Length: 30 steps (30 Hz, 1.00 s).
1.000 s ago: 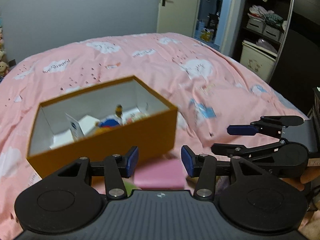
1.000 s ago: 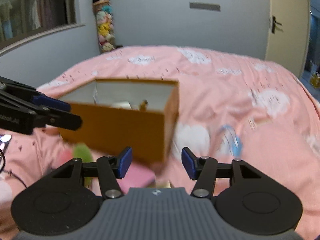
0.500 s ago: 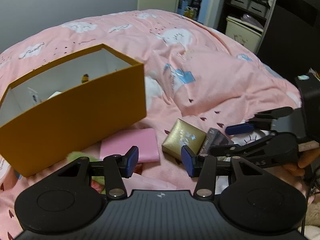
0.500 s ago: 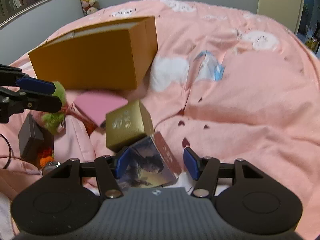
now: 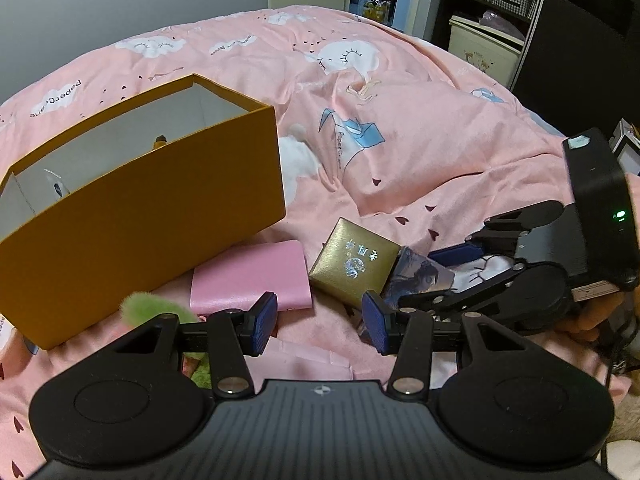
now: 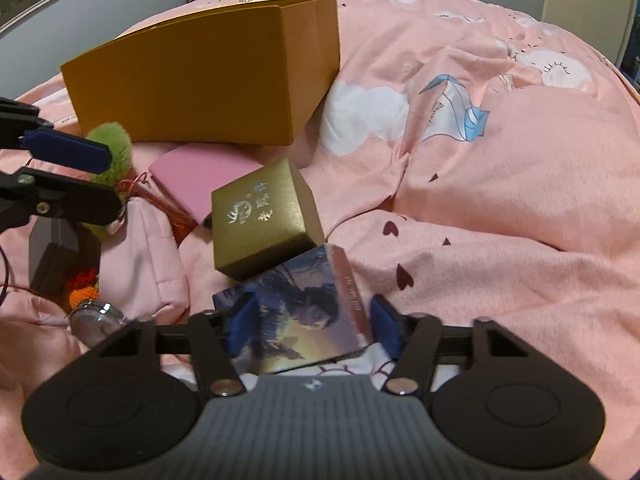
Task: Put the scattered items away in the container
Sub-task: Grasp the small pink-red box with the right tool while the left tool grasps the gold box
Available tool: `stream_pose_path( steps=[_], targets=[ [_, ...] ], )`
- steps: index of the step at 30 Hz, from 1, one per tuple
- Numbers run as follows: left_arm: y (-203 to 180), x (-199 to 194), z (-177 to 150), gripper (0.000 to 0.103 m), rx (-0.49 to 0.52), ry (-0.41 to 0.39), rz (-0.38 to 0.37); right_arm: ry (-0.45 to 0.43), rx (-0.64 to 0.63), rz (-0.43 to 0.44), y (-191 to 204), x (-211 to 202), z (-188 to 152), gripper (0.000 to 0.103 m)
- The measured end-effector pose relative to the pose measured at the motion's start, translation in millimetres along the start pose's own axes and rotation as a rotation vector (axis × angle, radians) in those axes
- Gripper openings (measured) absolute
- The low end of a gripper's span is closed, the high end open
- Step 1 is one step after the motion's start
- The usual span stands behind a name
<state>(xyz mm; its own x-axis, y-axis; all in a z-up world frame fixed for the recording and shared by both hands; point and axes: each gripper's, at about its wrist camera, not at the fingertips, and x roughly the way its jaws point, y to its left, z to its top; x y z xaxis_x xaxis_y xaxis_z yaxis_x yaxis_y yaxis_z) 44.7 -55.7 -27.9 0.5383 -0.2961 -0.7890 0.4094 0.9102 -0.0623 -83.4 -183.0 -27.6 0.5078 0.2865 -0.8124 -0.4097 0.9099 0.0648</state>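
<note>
- Since a second ago both views have tipped down: the far wall has left the frames, and the items lying on the bed [image 5: 440, 152] in front of the box [image 5: 140, 216] have come into sight.
- The right gripper [image 6: 310, 322] now straddles the picture card [image 6: 296, 320]; a second ago nothing lay between its fingers.
- Right jaws: part open and closing, one blue pad on each side of the card. Whether the pads press on it cannot be told.
- Left gripper [image 5: 320, 322]: jaws part open, holding nothing, above bare pink cover just in front of the pink wallet [image 5: 248, 280].
- The gold box [image 5: 354, 260] lies between wallet and card, touching the card.
- The green plush [image 6: 112, 152] is half hidden behind a left finger.
- The box's contents are mostly hidden by its front wall.
- The card's near edge is hidden by the gripper body.
</note>
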Motion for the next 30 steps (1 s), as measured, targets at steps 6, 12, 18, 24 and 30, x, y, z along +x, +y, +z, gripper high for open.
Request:
stream_pose_path(
  steps=[6,12,18,24,30],
  targets=[
    [-0.1,4.5,-3.3,0.055,0.004,0.026,-0.009,0.007,-0.008,0.052,1.3,-12.9,-0.4,0.041],
    [-1.9,5.6,-6.8,0.055,0.011,0.039,-0.003,0.047,0.02,0.272,8.1,-12.1,0.6,0.03],
    [-4.1,7.2,-4.9,0.055,0.038,0.042,0.016,0.048,-0.045,0.202,22.8,-8.1,0.5,0.026],
    [-15.8,17.2,1.1,0.058,0.132,0.018,0.025,0.028,-0.027,0.164,8.3,-30.4,1.5,0.025],
    [-26.3,37.8,6.9,0.065,0.229,0.009,0.019,-0.032,0.032,0.104,-9.1,-49.5,8.6,0.025]
  ],
)
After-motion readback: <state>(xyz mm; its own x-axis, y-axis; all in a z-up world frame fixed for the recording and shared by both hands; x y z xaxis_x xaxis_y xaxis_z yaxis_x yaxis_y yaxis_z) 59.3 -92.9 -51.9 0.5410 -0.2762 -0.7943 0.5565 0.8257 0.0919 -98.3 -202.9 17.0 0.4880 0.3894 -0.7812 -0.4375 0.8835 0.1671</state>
